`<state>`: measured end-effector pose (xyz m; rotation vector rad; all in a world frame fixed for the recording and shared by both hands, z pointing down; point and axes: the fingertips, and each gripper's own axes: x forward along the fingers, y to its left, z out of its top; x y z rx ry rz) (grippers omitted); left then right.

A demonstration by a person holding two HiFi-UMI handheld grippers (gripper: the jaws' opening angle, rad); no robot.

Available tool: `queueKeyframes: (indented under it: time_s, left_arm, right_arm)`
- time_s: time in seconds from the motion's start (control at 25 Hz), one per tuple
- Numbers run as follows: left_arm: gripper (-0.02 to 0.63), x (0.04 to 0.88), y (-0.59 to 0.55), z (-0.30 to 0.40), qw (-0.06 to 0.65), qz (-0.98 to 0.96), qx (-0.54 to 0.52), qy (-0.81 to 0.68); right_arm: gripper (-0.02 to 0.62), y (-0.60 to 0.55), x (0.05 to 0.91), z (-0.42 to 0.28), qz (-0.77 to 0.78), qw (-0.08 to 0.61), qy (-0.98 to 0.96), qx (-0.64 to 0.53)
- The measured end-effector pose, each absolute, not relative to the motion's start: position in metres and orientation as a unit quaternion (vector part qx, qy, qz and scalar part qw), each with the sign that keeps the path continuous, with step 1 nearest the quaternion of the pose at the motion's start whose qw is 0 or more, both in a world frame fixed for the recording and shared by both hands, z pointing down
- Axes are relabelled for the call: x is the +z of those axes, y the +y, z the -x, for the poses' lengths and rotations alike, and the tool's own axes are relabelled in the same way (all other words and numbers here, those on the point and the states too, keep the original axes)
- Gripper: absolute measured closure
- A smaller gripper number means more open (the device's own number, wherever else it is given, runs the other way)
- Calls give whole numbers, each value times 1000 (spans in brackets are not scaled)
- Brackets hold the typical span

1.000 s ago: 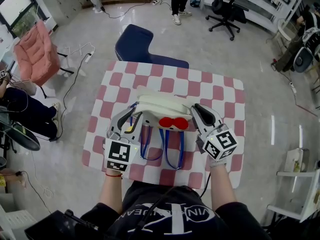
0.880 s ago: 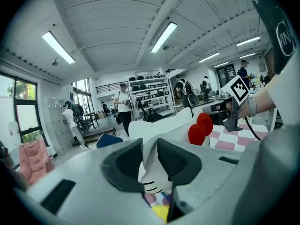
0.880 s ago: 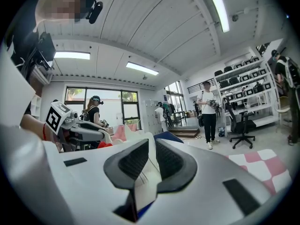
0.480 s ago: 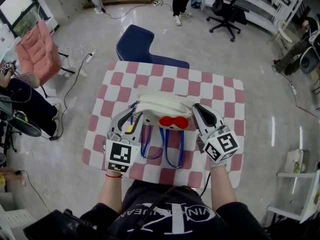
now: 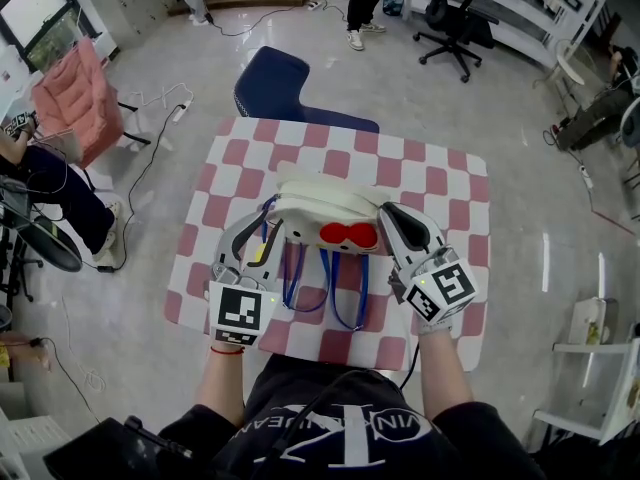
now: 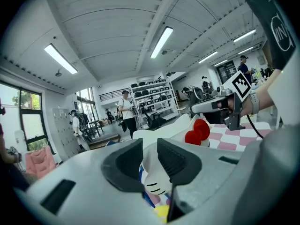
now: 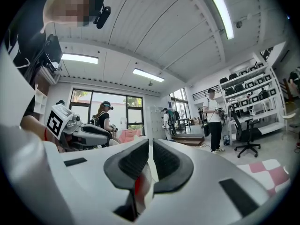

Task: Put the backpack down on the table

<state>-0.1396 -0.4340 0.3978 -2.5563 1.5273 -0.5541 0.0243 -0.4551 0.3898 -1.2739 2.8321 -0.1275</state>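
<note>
A white cat-face backpack (image 5: 320, 200) with a red bow (image 5: 348, 234) and blue straps (image 5: 325, 288) is held between my two grippers over the pink-and-white checkered table (image 5: 440, 178). I cannot tell whether its bottom touches the cloth. My left gripper (image 5: 258, 236) is shut on the bag's left side, with white fabric (image 6: 157, 182) showing between its jaws (image 6: 150, 156). On the right side, next to the bow, my right gripper (image 5: 388, 220) is shut on the bag. A thin fold of white and red fabric (image 7: 142, 184) sits in its nearly closed jaws (image 7: 151, 156).
A navy chair (image 5: 275, 83) stands at the table's far edge. A pink chair (image 5: 75, 98) and a seated person (image 5: 40, 198) are at the left. An office chair (image 5: 450, 18) and shelves stand at the back right. Cables cross the floor.
Both grippers and the backpack have shifted slightly away from me, toward the middle of the table. The grips have not changed.
</note>
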Motion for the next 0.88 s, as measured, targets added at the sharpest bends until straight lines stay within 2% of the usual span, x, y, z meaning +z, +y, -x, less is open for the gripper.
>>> queueKeyframes:
  time_s: [0.56, 0.88]
  left_arm:
    - [533, 403, -411, 129, 17, 853, -136, 503]
    - [599, 415, -391, 114, -9, 856, -127, 502]
  right_arm:
    - [594, -426, 389, -7, 384, 11, 922, -39]
    - [595, -400, 396, 2, 364, -4, 931, -41]
